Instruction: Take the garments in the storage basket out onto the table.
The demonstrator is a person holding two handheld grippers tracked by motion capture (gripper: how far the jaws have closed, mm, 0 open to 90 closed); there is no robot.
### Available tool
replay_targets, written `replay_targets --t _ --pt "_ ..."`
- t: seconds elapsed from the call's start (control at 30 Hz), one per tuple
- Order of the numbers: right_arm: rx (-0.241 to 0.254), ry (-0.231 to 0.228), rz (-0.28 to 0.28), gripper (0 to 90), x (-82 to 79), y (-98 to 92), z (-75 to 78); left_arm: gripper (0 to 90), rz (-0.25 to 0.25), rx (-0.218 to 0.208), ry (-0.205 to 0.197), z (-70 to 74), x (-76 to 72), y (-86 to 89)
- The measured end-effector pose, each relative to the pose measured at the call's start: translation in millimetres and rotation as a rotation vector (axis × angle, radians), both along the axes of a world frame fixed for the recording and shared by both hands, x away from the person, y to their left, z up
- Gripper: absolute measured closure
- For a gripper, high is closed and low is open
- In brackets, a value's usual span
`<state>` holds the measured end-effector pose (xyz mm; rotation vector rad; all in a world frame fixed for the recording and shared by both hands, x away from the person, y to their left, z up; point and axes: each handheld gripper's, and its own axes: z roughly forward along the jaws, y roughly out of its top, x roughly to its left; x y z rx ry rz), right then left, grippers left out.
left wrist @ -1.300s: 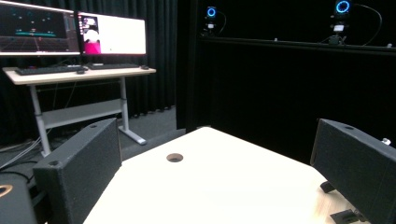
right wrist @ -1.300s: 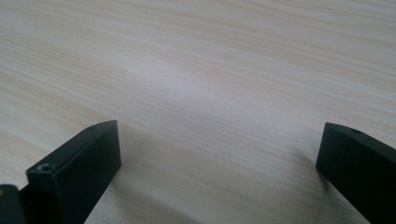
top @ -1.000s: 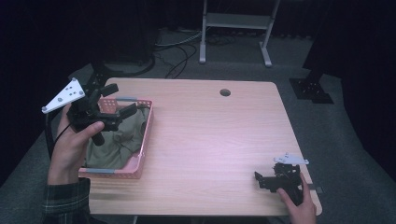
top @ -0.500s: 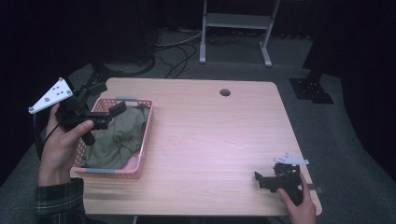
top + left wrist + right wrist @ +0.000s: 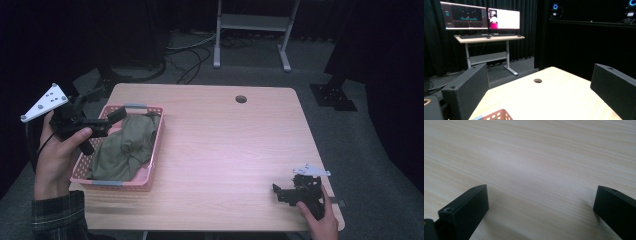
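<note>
Two claws, one basket of cloth on a wooden surface in a dark room.

High view: the pale wood surface (image 5: 220,150) carries one pink basket (image 5: 150,170) with one olive cloth (image 5: 125,147) in it; the left claw (image 5: 107,117), held up in the left hand (image 5: 57,155), hovers at the basket's far left corner, the cloth just below it, and the right claw (image 5: 280,192) rests low near the right hand (image 5: 320,220), well apart from the basket.
Left gripper view: jaws wide and empty, basket rim (image 5: 497,116) beneath, two monitors (image 5: 481,18) ahead.
Right gripper view: jaws wide, empty, bare wood between.
</note>
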<state>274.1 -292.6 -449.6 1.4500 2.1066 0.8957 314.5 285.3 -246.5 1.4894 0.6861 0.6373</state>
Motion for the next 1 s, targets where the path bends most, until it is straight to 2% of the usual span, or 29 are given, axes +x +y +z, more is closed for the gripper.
replay_targets --t 0.13,0.4,0.53,0.67,0.87,1.0 --pt "-0.001 -0.001 0.0 0.0 0.0 -0.1 0.0 1.4 0.021 0.022 -0.004 0.1 1.2 6.0" --pt "-0.001 -0.001 0.0 0.0 0.0 0.0 0.0 1.4 0.034 0.028 -0.005 1.5 5.6 14.3" --pt "0.0 -0.001 0.0 0.0 0.0 0.0 -0.1 1.4 0.053 0.06 -0.006 3.3 7.6 18.0" --pt "0.0 -0.001 0.001 0.0 0.0 -0.1 -0.1 1.4 0.051 0.058 -0.006 2.9 10.4 20.2" --pt "0.0 -0.001 0.0 0.0 0.0 0.0 -0.1 1.4 0.058 0.071 0.007 -1.7 18.8 21.9" --pt "-0.001 -0.001 0.001 0.0 0.0 -0.1 -0.1 1.4 0.08 0.104 0.027 -6.4 24.5 20.6"
